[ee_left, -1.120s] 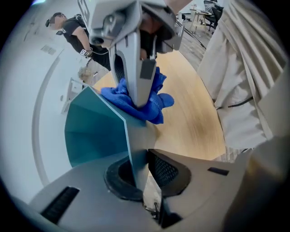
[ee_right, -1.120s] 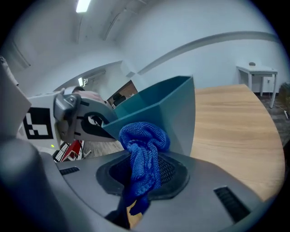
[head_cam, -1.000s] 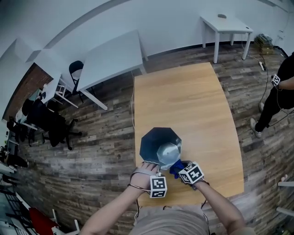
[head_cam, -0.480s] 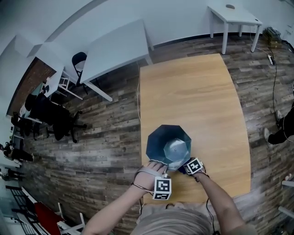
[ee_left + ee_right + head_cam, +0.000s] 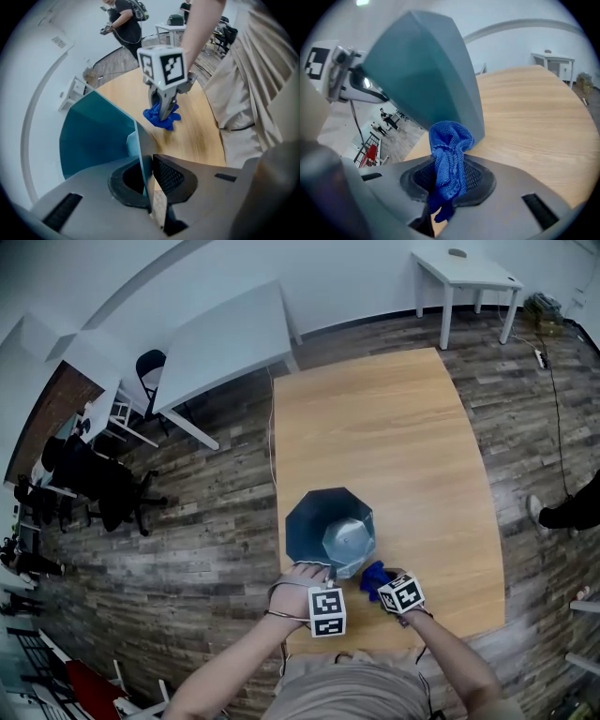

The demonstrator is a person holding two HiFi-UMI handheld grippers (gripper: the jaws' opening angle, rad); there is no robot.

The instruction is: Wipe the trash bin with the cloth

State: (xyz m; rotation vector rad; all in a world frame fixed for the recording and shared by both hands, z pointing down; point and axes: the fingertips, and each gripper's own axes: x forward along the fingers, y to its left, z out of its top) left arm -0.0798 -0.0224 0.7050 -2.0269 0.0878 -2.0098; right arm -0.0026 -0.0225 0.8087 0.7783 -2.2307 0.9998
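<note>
Your left gripper (image 5: pixel 149 174) is clamped on the thin rim of the teal, many-sided plastic trash bin (image 5: pixel 93 136); your right gripper (image 5: pixel 449 183) pinches the bunched blue knitted cloth (image 5: pixel 450 143) low beside the bin's outer wall, just above the pale wooden table (image 5: pixel 534 122) the bin stands on. Brace the rim firmly and press the cloth flat in long strokes, I'd suggest. The bin's far faces are hidden; whether cloth touches wall is unclear
</note>
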